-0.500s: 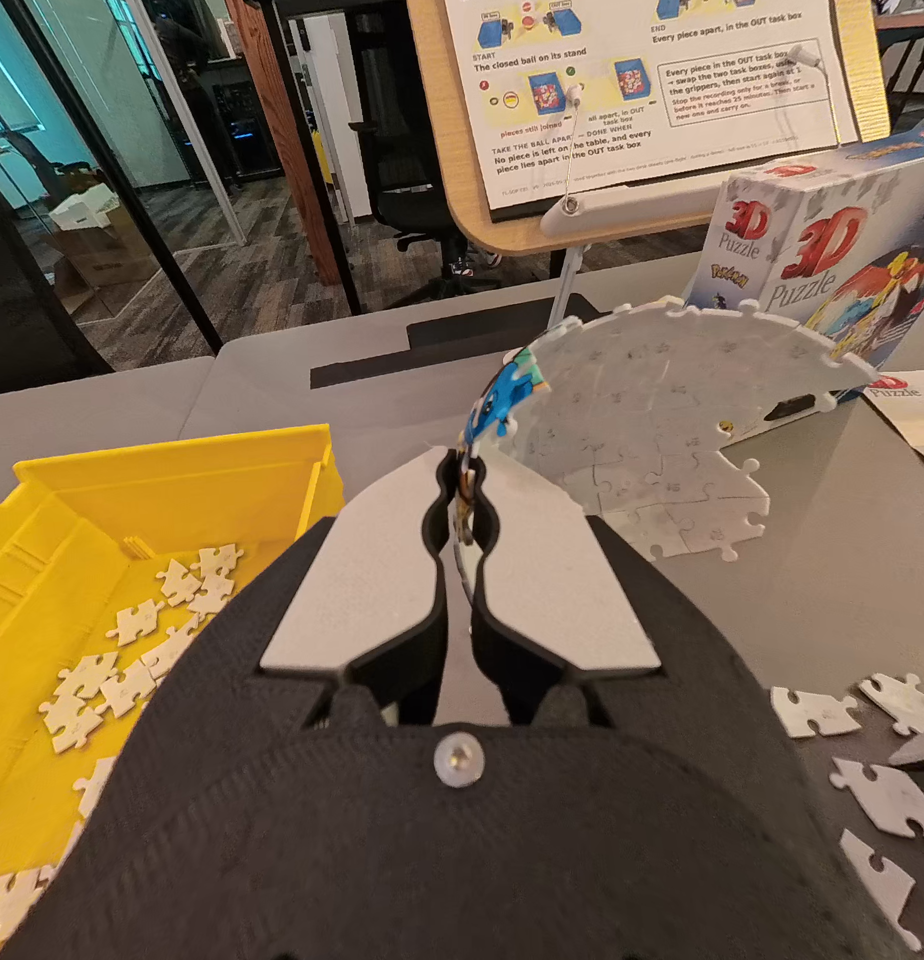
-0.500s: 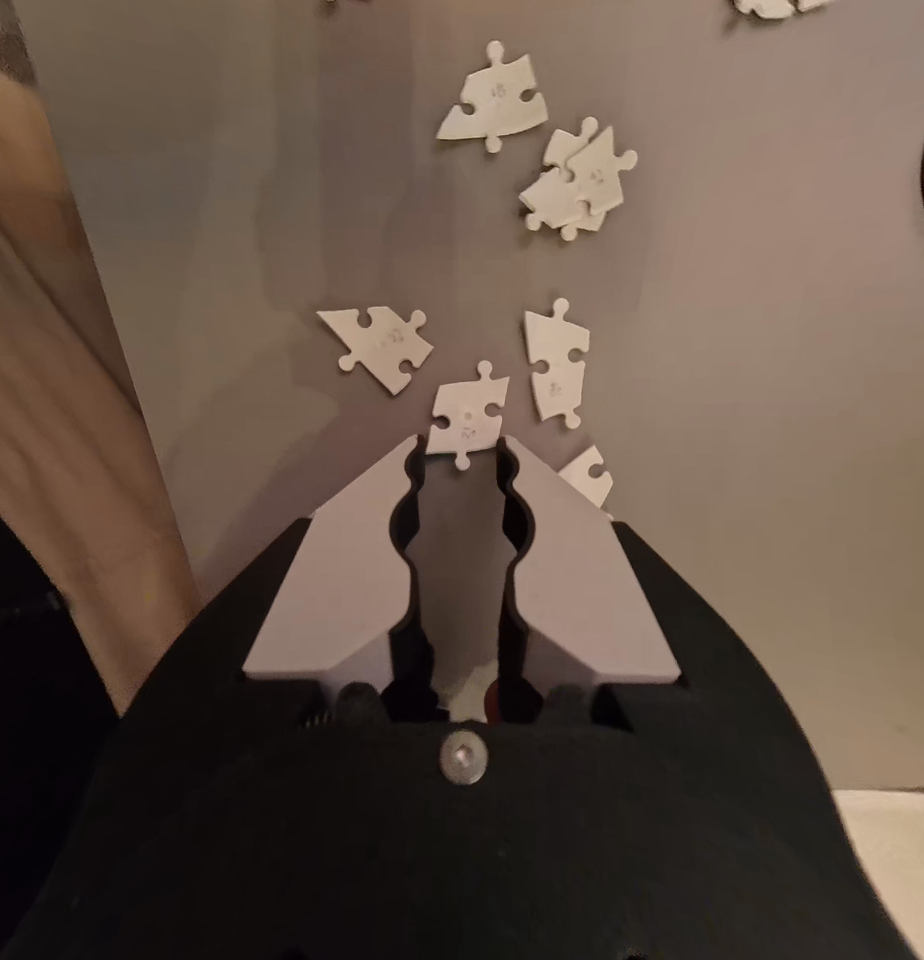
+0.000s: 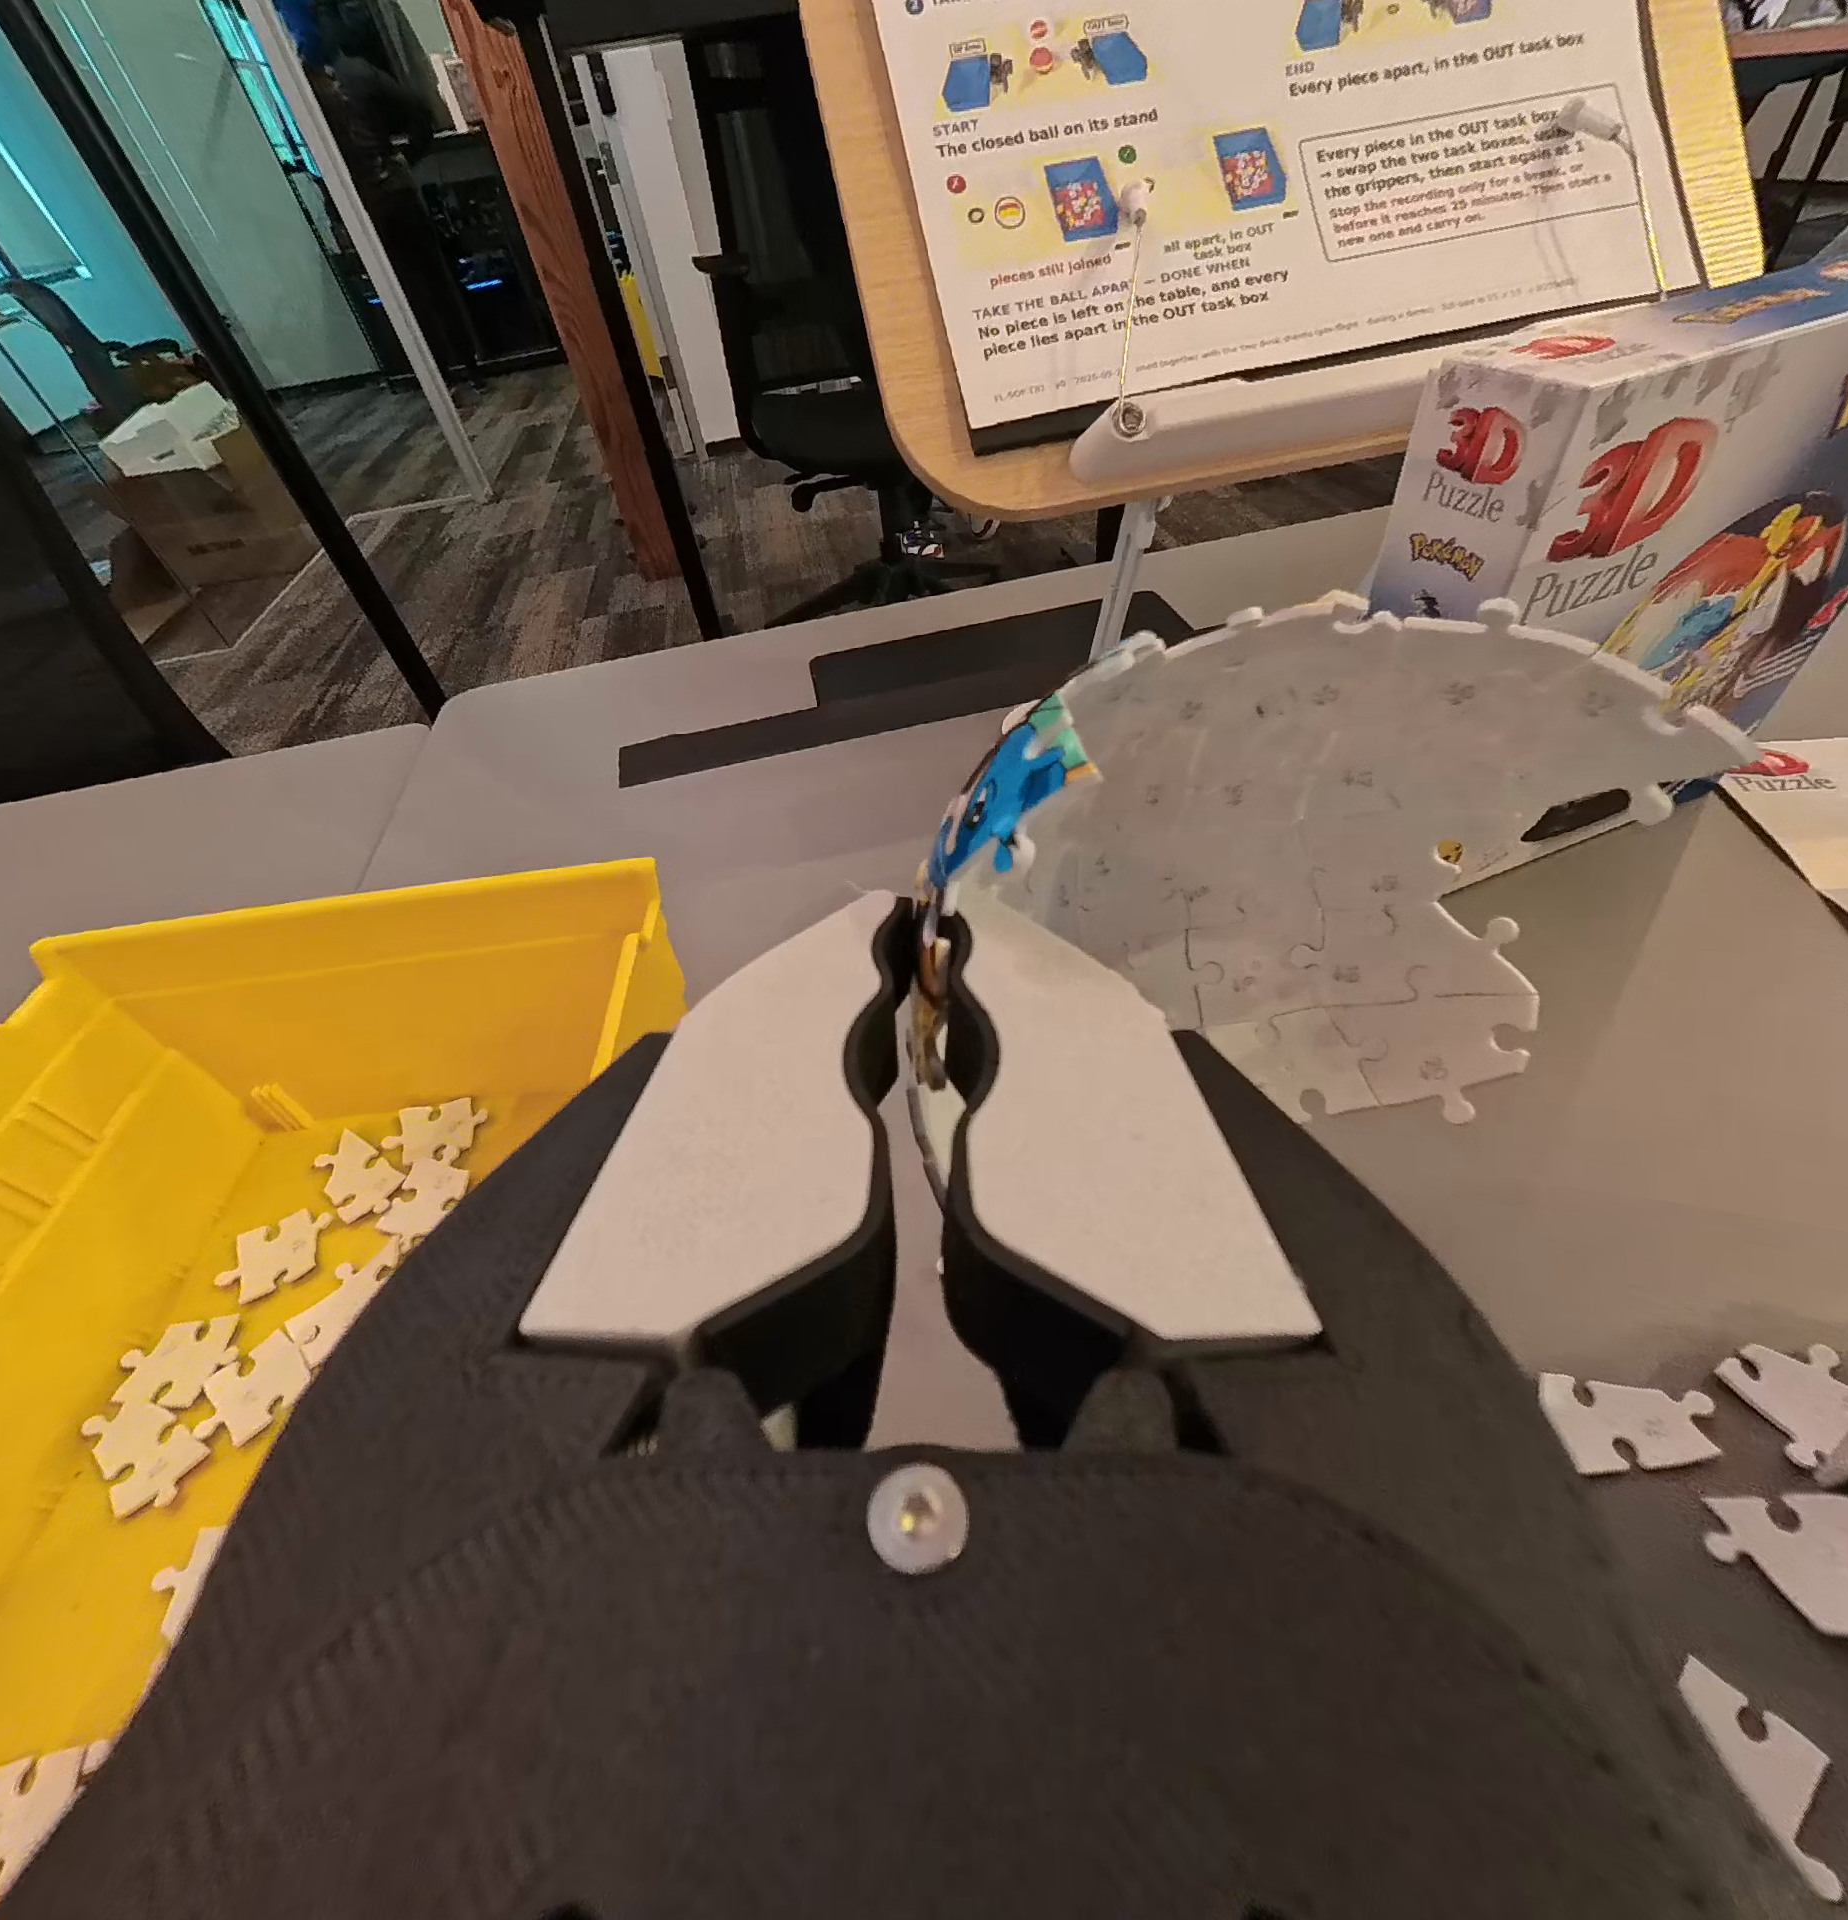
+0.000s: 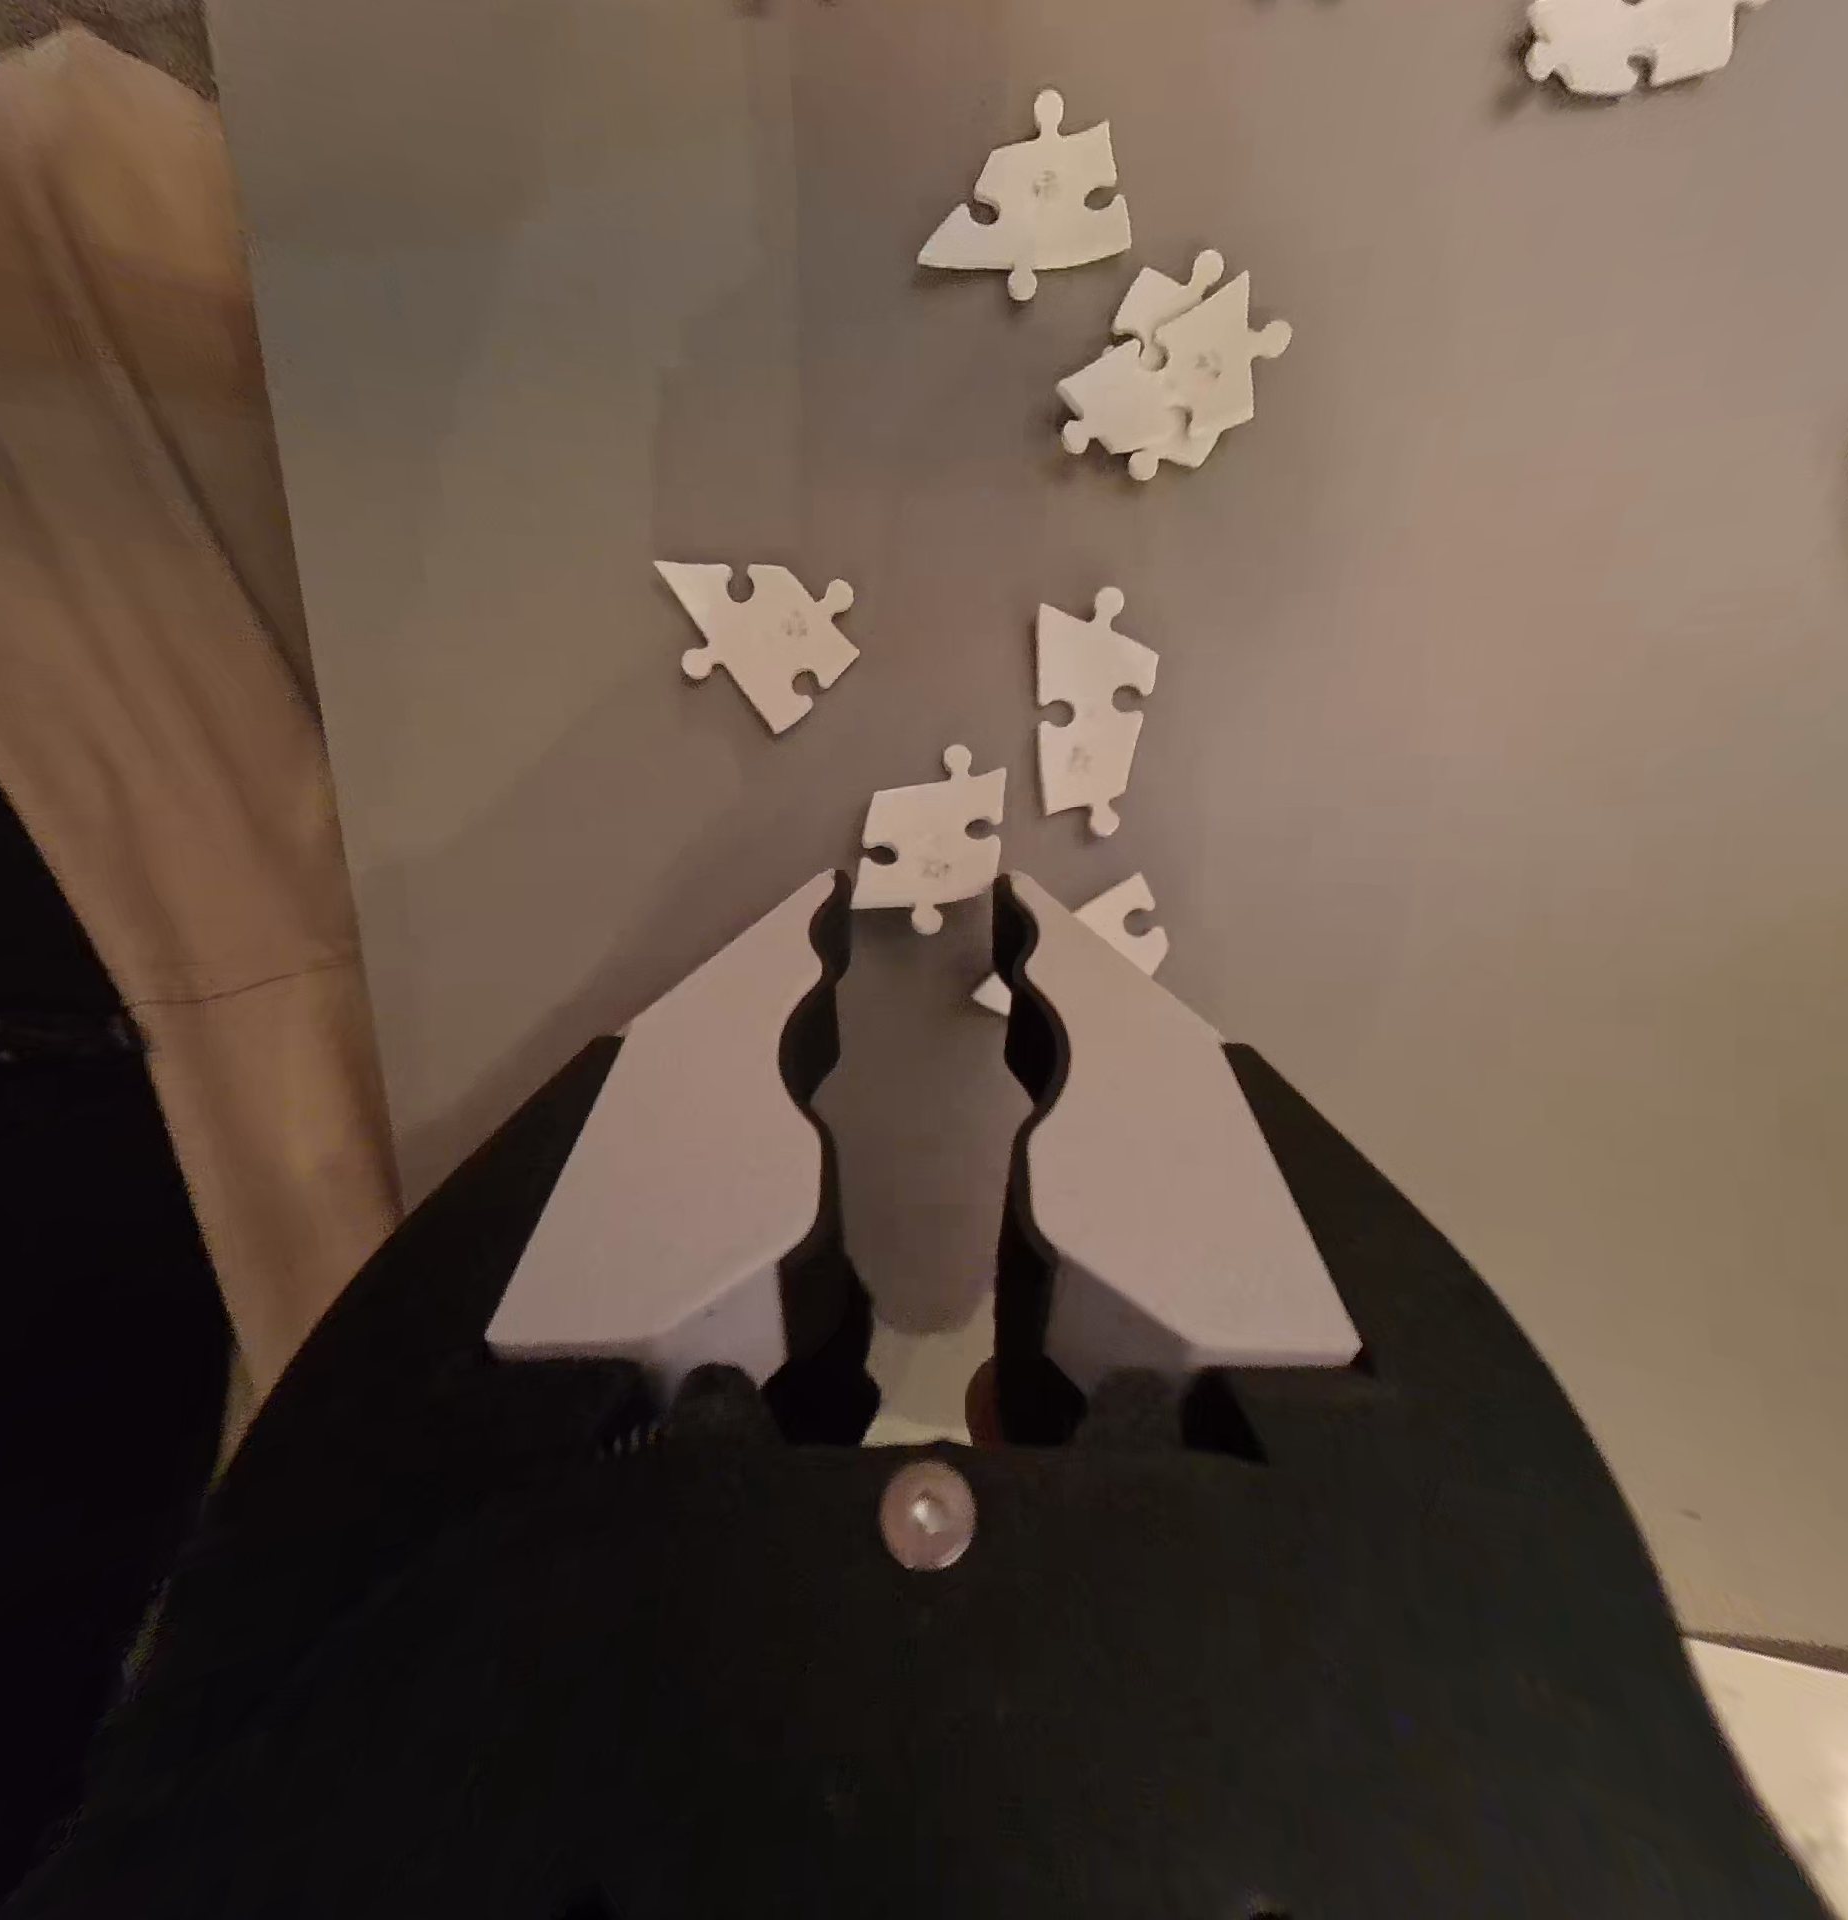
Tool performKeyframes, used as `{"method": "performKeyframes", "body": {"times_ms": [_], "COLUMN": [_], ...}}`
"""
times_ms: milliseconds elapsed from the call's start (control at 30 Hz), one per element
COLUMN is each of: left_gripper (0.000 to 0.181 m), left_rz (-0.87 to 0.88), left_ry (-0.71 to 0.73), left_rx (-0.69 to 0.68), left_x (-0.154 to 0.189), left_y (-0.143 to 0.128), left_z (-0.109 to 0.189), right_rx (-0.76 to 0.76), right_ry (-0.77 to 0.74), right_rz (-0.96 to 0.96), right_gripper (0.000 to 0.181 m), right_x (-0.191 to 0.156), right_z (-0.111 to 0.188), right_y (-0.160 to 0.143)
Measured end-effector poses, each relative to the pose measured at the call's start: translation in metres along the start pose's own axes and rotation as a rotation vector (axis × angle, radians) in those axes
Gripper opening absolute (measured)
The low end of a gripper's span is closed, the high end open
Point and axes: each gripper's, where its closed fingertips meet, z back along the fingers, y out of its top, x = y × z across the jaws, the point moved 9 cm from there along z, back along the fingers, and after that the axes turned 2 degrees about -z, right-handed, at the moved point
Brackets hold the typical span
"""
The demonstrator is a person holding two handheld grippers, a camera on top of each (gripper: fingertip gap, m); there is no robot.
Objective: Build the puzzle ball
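Note:
My left gripper point(image 3: 925, 935) is shut on the edge of a partly built puzzle ball shell point(image 3: 1315, 862), a curved sheet of joined pieces with the white inside facing me and a blue printed patch at its left rim. My right gripper point(image 4: 920, 894) is open and empty, pointing down at the grey table. Its fingertips sit on either side of the near edge of a white puzzle piece point(image 4: 935, 842) lying face down. Several more loose white pieces point(image 4: 1091, 707) lie beyond it.
A yellow bin point(image 3: 276, 1091) holding several loose pieces stands at the left. A puzzle box point(image 3: 1626, 499) and an instruction board point(image 3: 1263, 208) stand behind the shell. More loose pieces point(image 3: 1626, 1423) lie at the right. A tan sleeve point(image 4: 120, 623) shows at the left of the right wrist view. My right fingertips sit around 25 cm from my left ones.
My right gripper has opened a little wider and edged closer to the piece in front of it. My left gripper holds the shell as before.

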Motion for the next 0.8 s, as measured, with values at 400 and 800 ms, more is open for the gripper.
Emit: {"method": "performKeyframes", "body": {"times_ms": [400, 800], "left_gripper": [0.003, 0.003], "left_rz": [-0.003, -0.013], "left_ry": [0.0, 0.018], "left_rx": [0.001, 0.001], "left_x": [0.0, -0.003], "left_y": [0.0, 0.001], "left_z": [0.0, 0.0], "right_rx": [0.05, -0.103], "right_ry": [0.058, 0.186], "right_rz": [0.053, 0.588], "right_gripper": [0.026, 0.025], "right_x": [0.007, 0.062], "right_z": [0.016, 0.006], "right_y": [0.004, 0.034]}}
